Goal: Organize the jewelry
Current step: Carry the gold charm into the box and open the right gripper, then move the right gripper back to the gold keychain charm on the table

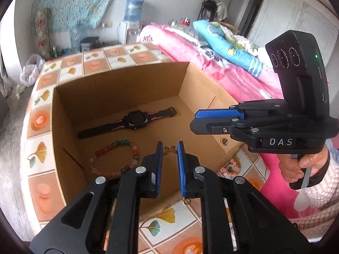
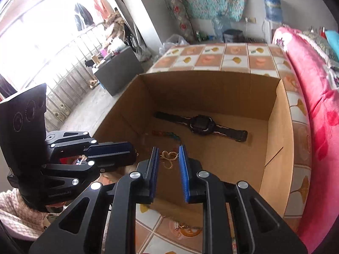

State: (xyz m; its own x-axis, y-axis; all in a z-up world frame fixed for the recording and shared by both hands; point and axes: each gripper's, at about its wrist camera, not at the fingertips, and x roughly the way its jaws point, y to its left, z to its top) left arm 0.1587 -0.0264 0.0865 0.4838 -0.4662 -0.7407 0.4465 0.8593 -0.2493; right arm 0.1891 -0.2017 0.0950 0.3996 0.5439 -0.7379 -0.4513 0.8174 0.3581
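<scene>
Two hand-held grippers hang above an open brown cardboard box (image 1: 118, 80) on a worktop (image 1: 40, 118) covered in a tile-patterned cloth of orange squares and ginkgo leaves. The left hand-held gripper (image 1: 170, 148) shows its blue pads standing a narrow gap apart with nothing pressed between them; it is empty and touches nothing. The right hand-held gripper (image 2: 168, 150) is likewise slightly parted and empty, though in the left wrist view it (image 1: 196, 119) looks almost closed. Directly beyond and below both sets of tips, on the box floor near its front wall, lies a small gold butterfly-shaped ornament (image 2: 168, 157), roughly equally placed for either hand. Just to its left in the left wrist view rests a multicoloured beaded bracelet (image 1: 115, 158), lying flat as a ring. Farther back, a black wristwatch with a pink-trimmed strap (image 1: 131, 119) stretches flat across the box floor, its long axis running side to side. Outside the box, a pink beaded bracelet (image 1: 231, 168) sits on the worktop by the right front corner, nearer the right hand, and probably goes in next.
</scene>
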